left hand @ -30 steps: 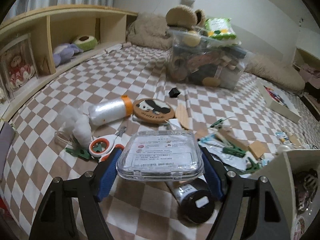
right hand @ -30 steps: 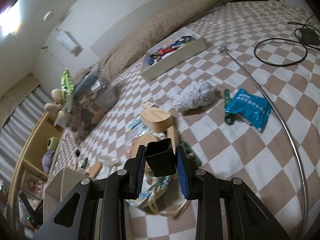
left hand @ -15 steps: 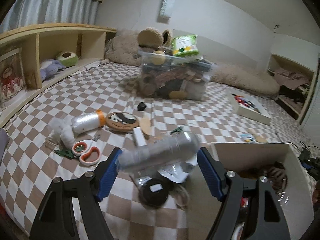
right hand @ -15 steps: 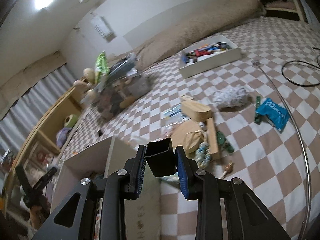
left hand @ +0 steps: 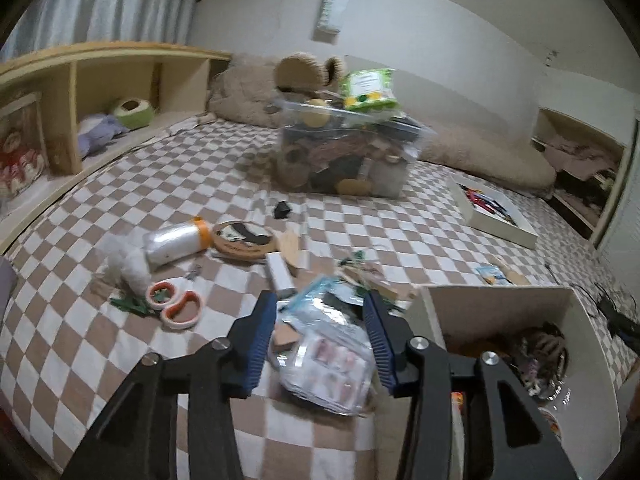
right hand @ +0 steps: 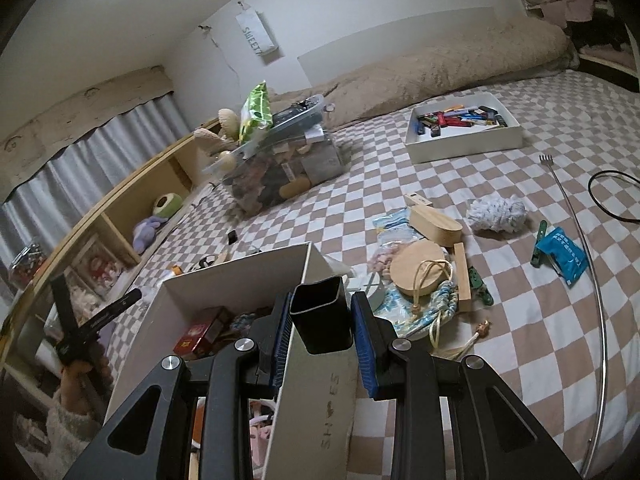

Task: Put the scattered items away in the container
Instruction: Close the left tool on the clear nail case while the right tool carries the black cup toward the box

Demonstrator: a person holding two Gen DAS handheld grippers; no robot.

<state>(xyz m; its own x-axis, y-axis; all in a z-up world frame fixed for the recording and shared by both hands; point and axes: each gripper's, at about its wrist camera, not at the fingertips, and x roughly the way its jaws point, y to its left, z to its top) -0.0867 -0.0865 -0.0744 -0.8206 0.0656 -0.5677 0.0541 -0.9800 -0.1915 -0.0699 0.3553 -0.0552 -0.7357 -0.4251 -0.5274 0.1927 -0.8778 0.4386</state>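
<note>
The right gripper point(right hand: 320, 322) pinches a small black square-mouthed cup point(right hand: 321, 314) between its blue pads, poised over the near wall of the open white box point(right hand: 236, 272), which already holds a red carton point(right hand: 199, 334) and a tangle of other bits; the left gripper point(left hand: 322, 342) has just been closing, its jaws now at a middling gap with nothing pressed between the pads, only a blurred clear packet point(left hand: 332, 364) lying on the checked bedcover point(left hand: 80, 344) below them, just beside the box's left wall; around it lie orange-handled scissors point(left hand: 176, 304), a clear bottle with an orange cap point(left hand: 176, 238), a white fluffy wad point(left hand: 128, 266), a round wooden coaster point(left hand: 243, 239) and a small white block point(left hand: 280, 274); on the box's other side sit a round wooden lid point(right hand: 418, 272) with a cord, an oval wooden case point(right hand: 436, 220), a wooden strip point(right hand: 463, 276), a green clip point(right hand: 538, 242), a blue sachet point(right hand: 564, 256), a pale ball of yarn point(right hand: 496, 212) and a long metal back-scratcher point(right hand: 592, 280); farther off stand an overfilled clear bin point(right hand: 280, 168) and a shallow white tray point(right hand: 464, 132) of small coloured things; at the far left of the right view a hand point(right hand: 80, 376) grips the left tool's black handle
</note>
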